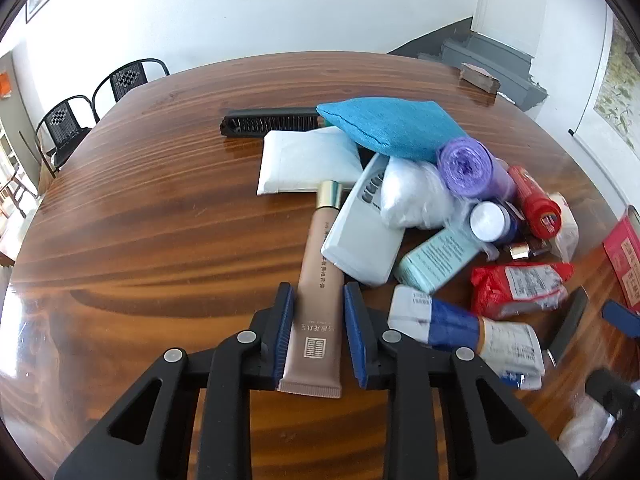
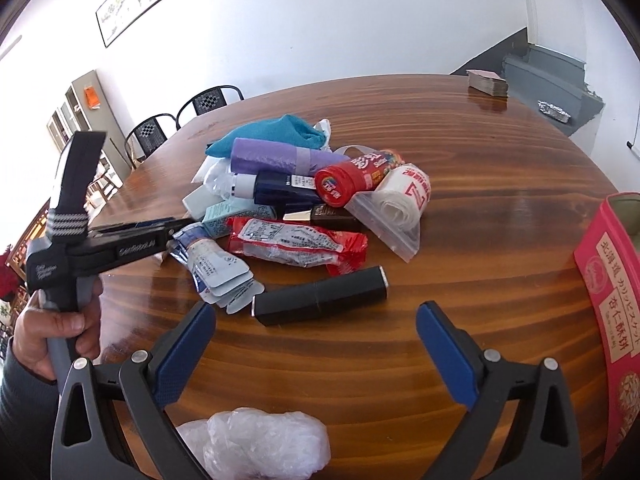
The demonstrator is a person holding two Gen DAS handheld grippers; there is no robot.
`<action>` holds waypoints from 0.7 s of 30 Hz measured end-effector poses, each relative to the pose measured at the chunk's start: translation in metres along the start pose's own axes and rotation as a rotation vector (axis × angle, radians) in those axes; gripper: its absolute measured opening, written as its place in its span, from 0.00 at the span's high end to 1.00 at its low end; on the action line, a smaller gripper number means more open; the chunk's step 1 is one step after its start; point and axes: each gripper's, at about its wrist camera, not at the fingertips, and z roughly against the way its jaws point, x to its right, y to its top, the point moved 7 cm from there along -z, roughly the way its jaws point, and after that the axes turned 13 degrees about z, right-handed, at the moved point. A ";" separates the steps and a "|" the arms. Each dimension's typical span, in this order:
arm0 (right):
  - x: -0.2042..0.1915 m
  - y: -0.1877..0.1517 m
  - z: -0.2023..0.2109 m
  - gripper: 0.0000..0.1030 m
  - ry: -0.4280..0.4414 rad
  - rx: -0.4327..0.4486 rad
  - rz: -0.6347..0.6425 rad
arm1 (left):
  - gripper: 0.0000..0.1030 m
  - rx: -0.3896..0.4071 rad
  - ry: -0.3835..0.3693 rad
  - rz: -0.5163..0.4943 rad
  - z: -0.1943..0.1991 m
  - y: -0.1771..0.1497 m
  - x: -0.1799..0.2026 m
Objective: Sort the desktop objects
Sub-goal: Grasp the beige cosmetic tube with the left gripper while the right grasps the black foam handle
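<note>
Desktop objects lie heaped on a brown wooden table (image 1: 140,220), and one of them, a beige cosmetic tube (image 1: 320,300) with a gold cap, sits between the blue pads of the left gripper (image 1: 316,312). The jaws stand narrow, with the pads against the tube's sides near its crimped end, so the tube is pinched. Its cap points toward twelve o'clock in the left wrist view and lies just beside a white remote control (image 1: 360,236).

From the remote toward one o'clock there is a teal pouch (image 1: 392,128) leaning over a white packet (image 1: 308,160). A black comb-like bar (image 1: 268,124) lies at eleven o'clock from the packet. A purple roll of bags (image 1: 468,164) and a red cylinder (image 1: 536,200) sit at two o'clock from the remote, and a red snack wrapper (image 1: 520,288) lies at three o'clock from the tube.

In the right wrist view the right gripper (image 2: 316,320) is spread wide, with nothing between its pads. A black rectangular tube (image 2: 320,294) lies on the table just beyond the fingertips, toward twelve o'clock. A pink tin (image 2: 616,300) stands at three o'clock. Crumpled clear plastic (image 2: 256,440) lies at six o'clock, under the jaws. At nine o'clock a hand (image 2: 52,332) grips the handle of the left gripper.
</note>
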 end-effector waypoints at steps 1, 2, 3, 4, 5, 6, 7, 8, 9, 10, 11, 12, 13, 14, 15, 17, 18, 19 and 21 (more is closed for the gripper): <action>0.002 0.000 -0.001 0.02 0.000 -0.003 -0.008 | 0.74 -0.003 -0.007 0.006 0.003 -0.003 -0.001; 0.004 -0.001 -0.002 0.02 -0.001 -0.006 -0.015 | 0.74 -0.003 -0.013 0.012 0.005 -0.003 -0.001; 0.006 -0.002 -0.003 0.02 -0.001 -0.009 -0.024 | 0.74 -0.005 -0.017 0.019 0.009 -0.005 -0.003; 0.008 -0.003 -0.004 0.02 0.000 -0.012 -0.034 | 0.74 -0.003 -0.024 0.026 0.011 -0.007 -0.004; 0.009 -0.004 -0.004 0.02 0.002 -0.013 -0.041 | 0.74 0.001 -0.025 0.030 0.014 -0.010 -0.005; 0.009 -0.004 -0.004 0.02 0.001 -0.013 -0.043 | 0.74 0.005 -0.027 0.036 0.017 -0.012 -0.006; 0.009 -0.004 -0.004 0.02 -0.001 -0.012 -0.043 | 0.74 0.006 -0.031 0.043 0.019 -0.014 -0.007; 0.009 -0.004 -0.003 0.02 -0.002 -0.010 -0.042 | 0.74 0.006 -0.032 0.050 0.022 -0.018 -0.009; 0.009 -0.003 -0.003 0.02 -0.002 -0.007 -0.040 | 0.74 0.003 -0.034 0.058 0.023 -0.020 -0.009; 0.009 -0.003 -0.002 0.02 -0.001 -0.005 -0.040 | 0.74 0.003 -0.034 0.067 0.024 -0.020 -0.010; 0.010 -0.002 -0.003 0.02 -0.001 -0.004 -0.039 | 0.73 0.004 -0.034 0.082 0.024 -0.021 -0.011; 0.009 -0.003 -0.003 0.02 -0.001 -0.003 -0.038 | 0.73 0.001 -0.033 0.092 0.024 -0.021 -0.012; 0.009 -0.003 -0.003 0.02 0.000 -0.003 -0.038 | 0.73 -0.004 -0.032 0.101 0.023 -0.020 -0.013; 0.010 -0.003 -0.003 0.02 0.000 -0.002 -0.039 | 0.71 -0.006 -0.024 0.107 0.022 -0.018 -0.013; 0.010 -0.003 -0.003 0.02 0.001 -0.001 -0.042 | 0.67 -0.008 -0.014 0.109 0.021 -0.016 -0.013; 0.013 -0.004 -0.002 0.02 0.000 0.004 -0.052 | 0.48 0.000 0.007 0.106 0.018 -0.011 -0.012; 0.014 -0.004 -0.002 0.02 0.002 0.004 -0.056 | 0.45 0.009 0.012 0.106 0.018 -0.009 -0.012; 0.014 -0.004 -0.002 0.02 0.004 0.005 -0.059 | 0.45 0.017 0.014 0.105 0.016 -0.006 -0.011; 0.014 -0.004 -0.002 0.02 0.005 0.006 -0.057 | 0.45 0.022 0.014 0.103 0.012 0.000 -0.011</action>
